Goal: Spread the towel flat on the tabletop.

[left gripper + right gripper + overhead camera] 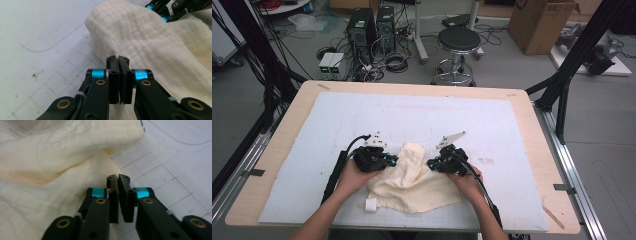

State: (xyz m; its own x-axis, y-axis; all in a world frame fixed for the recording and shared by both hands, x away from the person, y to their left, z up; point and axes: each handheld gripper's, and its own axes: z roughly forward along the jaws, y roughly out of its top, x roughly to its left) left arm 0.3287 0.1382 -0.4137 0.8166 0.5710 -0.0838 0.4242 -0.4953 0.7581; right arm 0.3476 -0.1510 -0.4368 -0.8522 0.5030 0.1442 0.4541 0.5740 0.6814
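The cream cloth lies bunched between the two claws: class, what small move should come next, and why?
Probably draw the two claws apart, to flatten the cloth. The left claw and right claw both look shut at the cloth's edge, though a pinched layer is hard to confirm, and a raised fold humps up between them on the white mat.

left tool (393, 161): black, cyan collars, brass screws; right tool (431, 163): same, grey plate, black cable
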